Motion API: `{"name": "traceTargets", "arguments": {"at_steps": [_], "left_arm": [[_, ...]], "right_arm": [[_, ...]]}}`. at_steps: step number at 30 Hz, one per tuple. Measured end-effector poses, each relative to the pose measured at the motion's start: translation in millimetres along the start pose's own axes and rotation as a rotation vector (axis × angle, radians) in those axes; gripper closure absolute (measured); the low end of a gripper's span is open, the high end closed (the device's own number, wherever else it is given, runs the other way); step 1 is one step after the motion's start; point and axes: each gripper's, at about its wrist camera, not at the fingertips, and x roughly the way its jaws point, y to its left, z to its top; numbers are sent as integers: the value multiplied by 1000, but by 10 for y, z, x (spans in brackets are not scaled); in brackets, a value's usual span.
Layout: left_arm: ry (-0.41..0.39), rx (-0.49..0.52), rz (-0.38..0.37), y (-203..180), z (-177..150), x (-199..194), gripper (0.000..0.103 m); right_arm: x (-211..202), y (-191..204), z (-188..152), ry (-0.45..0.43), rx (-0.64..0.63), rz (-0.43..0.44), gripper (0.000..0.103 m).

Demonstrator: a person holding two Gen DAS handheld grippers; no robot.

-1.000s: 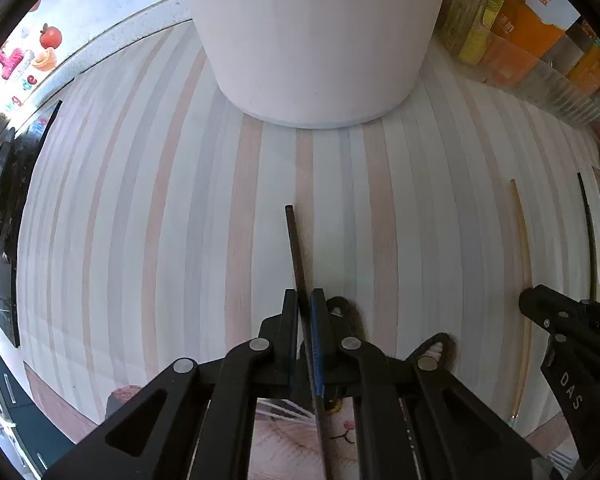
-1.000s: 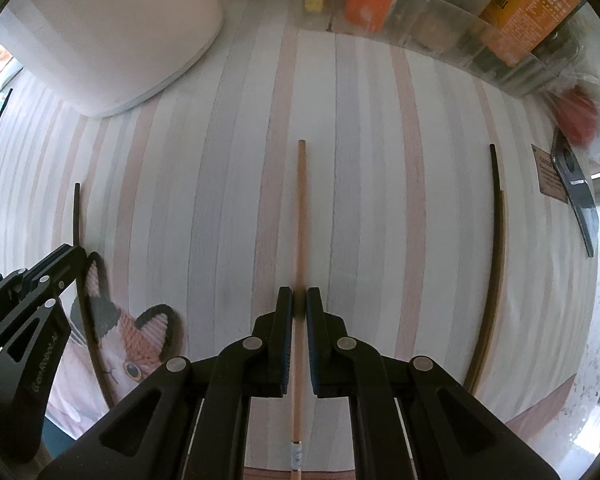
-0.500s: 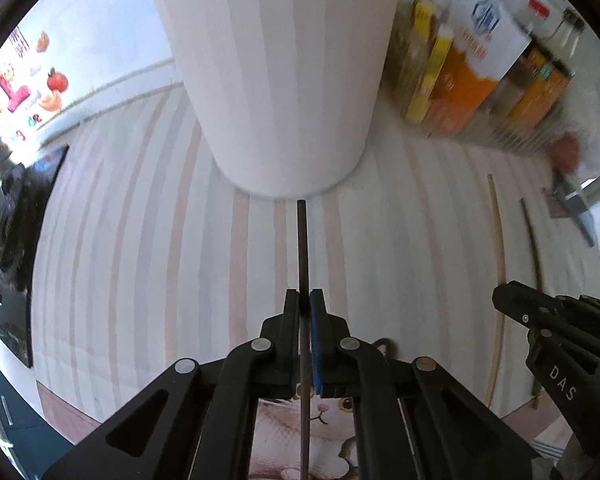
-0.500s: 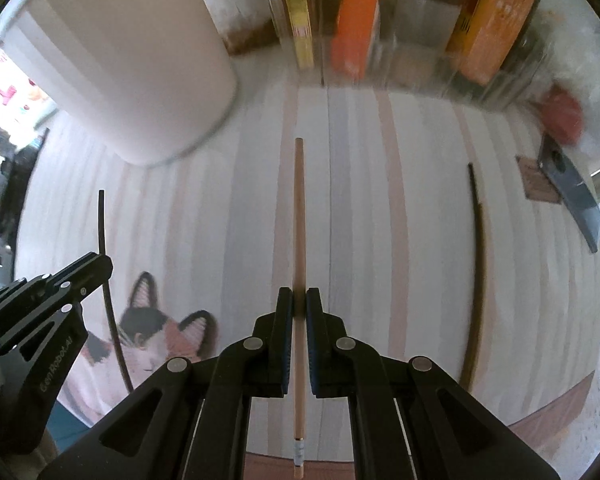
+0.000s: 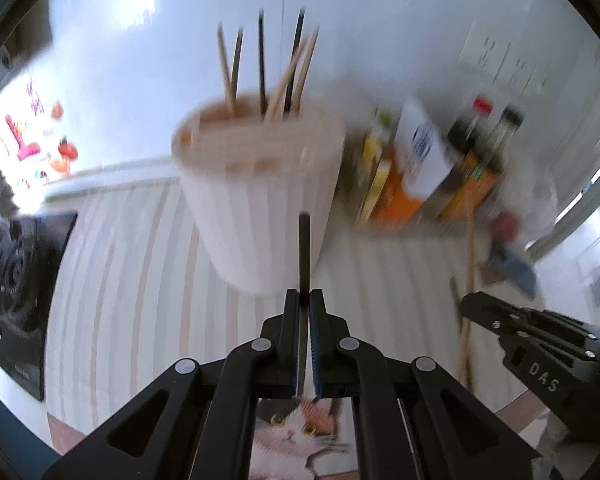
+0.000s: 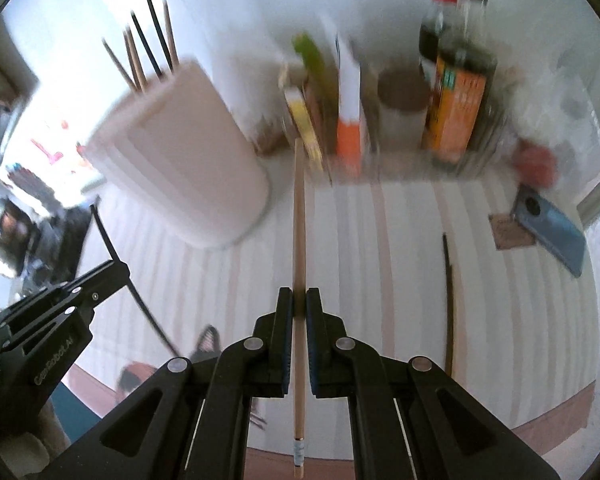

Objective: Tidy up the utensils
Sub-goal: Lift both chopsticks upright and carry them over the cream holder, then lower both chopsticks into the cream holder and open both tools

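Left wrist view: the left gripper [image 5: 305, 300] is clamped on a black chopstick [image 5: 304, 248], which sticks forward from between the closed fingers and points at the white holder [image 5: 260, 208]. The holder stands upright on the striped tablecloth [image 5: 132, 264], its body blurred. A bunch of dark and wooden chopsticks [image 5: 268, 68] rises from its mouth. Right of the holder stand blurred cartons and bottles [image 5: 428, 168]. At the right edge the right gripper [image 5: 472, 306] shows, with a wooden chopstick [image 5: 469, 280] passing through its tip. A cat picture [image 5: 296, 436] lies on the cloth below the left gripper.

Right wrist view: the right gripper [image 6: 299, 302] is closed on the wooden chopstick [image 6: 299, 240], which runs straight ahead between the fingers, its far end near the cartons and bottles [image 6: 380, 112] at the wall. The white holder [image 6: 180, 160] stands to the left, leaning in the lens, with the chopsticks [image 6: 144, 52] upright in it. At lower left the left gripper [image 6: 116, 270] grips the black chopstick [image 6: 124, 276], held off the cloth at a slant. Another dark chopstick [image 6: 450, 304] lies on the striped tablecloth [image 6: 380, 264] to the right, well apart from the holder. A blue phone [image 6: 548, 228] lies near the far right edge.
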Motion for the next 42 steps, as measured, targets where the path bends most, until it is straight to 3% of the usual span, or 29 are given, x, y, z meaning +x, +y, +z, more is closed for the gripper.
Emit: {"name": "traceTargets", "arguments": {"at_steps": [5, 11, 19, 26, 35, 42], "left_arm": [[-119, 0, -58, -52, 457, -403, 101], [-258, 14, -109, -111, 1103, -861, 101], [-352, 2, -57, 156, 1736, -1155, 101], [-331, -56, 49, 560, 1880, -899, 101], [-241, -110, 81, 839, 1895, -475, 101], [-176, -132, 69, 822, 1788, -360, 98]], "right_arm": [[-342, 87, 374, -107, 11, 45, 96], [-799, 154, 1052, -264, 13, 75, 96], [-999, 434, 1765, -401, 9, 104, 97], [-668, 726, 2054, -488, 15, 140, 96], [-129, 985, 2226, -604, -7, 144, 96], [213, 1144, 2208, -608, -75, 135, 96]]}}
